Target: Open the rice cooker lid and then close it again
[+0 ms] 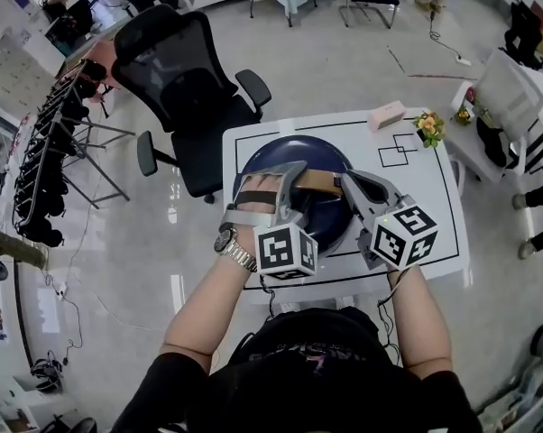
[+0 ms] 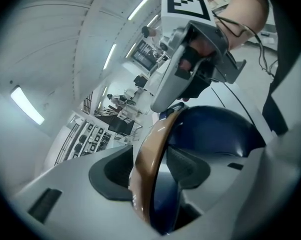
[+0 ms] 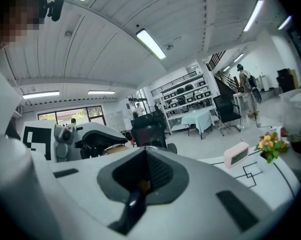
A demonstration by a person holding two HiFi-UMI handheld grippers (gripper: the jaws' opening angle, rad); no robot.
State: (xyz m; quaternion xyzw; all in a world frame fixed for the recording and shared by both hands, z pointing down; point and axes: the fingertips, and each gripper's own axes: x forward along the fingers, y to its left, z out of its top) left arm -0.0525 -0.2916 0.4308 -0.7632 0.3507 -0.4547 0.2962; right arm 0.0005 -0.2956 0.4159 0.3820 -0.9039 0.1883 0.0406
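Observation:
The dark blue round rice cooker [image 1: 327,222] stands on the white table [image 1: 438,233], lid down, with a tan carrying handle [image 1: 315,182] arched over its top. My left gripper [image 1: 288,175] meets the handle from the left. In the left gripper view the tan band [image 2: 149,156] stands on edge between the pads of the left gripper [image 2: 158,170], which press on it. My right gripper [image 1: 347,184] comes in from the right and is shut [image 3: 142,185]; a sliver of tan and a dark strip show between its pads. The cooker's front is hidden behind both grippers.
A pink clock [image 1: 386,115] and a small pot of flowers [image 1: 428,127] sit at the table's far right, near taped black squares [image 1: 400,151]. A black office chair [image 1: 186,88] stands beyond the table's far left corner. A rack of dark gear [image 1: 50,152] lines the left wall.

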